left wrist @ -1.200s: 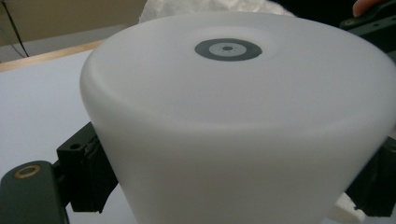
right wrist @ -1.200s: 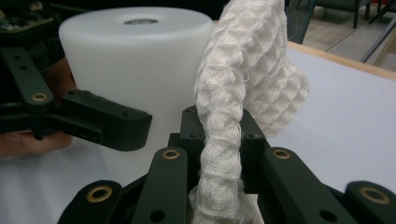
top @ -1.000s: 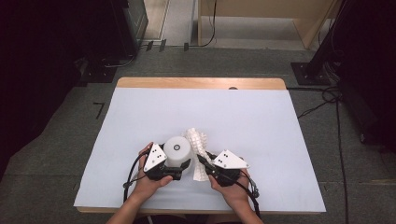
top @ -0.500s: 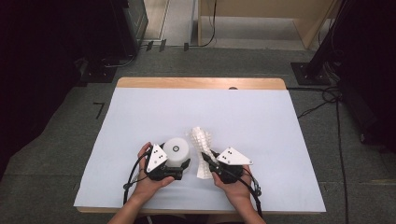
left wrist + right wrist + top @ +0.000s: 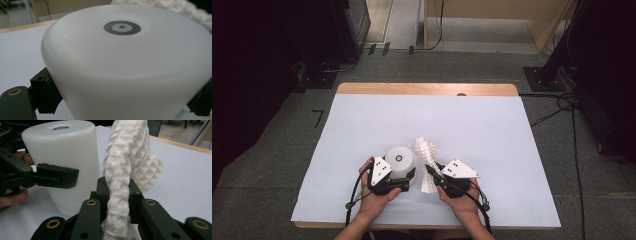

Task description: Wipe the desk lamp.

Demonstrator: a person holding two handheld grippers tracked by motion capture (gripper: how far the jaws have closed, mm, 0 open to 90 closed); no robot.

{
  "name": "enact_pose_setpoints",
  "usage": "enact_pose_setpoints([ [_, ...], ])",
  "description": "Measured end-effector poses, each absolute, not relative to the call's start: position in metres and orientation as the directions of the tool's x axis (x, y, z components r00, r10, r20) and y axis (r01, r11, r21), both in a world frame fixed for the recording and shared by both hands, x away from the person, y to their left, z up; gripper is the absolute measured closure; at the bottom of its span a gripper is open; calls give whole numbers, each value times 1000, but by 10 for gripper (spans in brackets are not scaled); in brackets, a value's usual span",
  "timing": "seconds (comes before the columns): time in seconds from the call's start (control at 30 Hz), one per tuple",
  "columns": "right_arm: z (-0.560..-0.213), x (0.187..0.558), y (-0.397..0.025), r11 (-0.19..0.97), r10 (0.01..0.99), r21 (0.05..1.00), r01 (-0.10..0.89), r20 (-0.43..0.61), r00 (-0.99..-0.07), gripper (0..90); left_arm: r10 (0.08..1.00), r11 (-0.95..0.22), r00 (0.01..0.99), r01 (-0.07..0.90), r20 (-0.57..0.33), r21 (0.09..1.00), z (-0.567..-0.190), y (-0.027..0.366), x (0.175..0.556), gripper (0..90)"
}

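A: What stands near the grippers?

B: The left gripper (image 5: 404, 176) has its jaws clamped on both sides of the white cup (image 5: 400, 161), which stands upside down near the front edge of the table (image 5: 492, 125). Just beside it on the right is the white knitted cloth (image 5: 125, 170), pinched between the jaws of the right gripper (image 5: 430, 172).

A: And free room?

B: The cloth almost touches the cup. Behind them the white sheet is bare up to the wooden far edge; the near edge is close.
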State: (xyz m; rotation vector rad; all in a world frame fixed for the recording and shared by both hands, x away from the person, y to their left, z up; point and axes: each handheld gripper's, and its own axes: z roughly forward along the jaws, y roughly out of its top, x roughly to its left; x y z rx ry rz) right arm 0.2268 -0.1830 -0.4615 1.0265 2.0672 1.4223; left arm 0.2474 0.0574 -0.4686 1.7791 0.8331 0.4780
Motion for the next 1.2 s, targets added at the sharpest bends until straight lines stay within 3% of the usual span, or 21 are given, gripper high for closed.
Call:
enact_pose_setpoints([
  [0.2,-443,213,-171,227,757,939,260,-2,-653,778,636,-233,770,256,-51,938,-463,51,241,84],
  [0.33,-440,213,-174,196,759,940,280,36,-650,779,624,-216,778,258,-70,942,-460,54,242,85],
  [0.67,-462,220,-163,265,734,903,339,40,-678,779,638,-145,760,274,-121,951,-453,73,251,86],
  [1.03,-444,214,-172,211,746,939,271,24,-665,780,623,-256,781,256,-43,932,-465,57,249,86],
  [1.2,-454,218,-170,229,744,922,311,41,-667,780,615,-204,785,246,-71,947,-458,64,248,86],
])
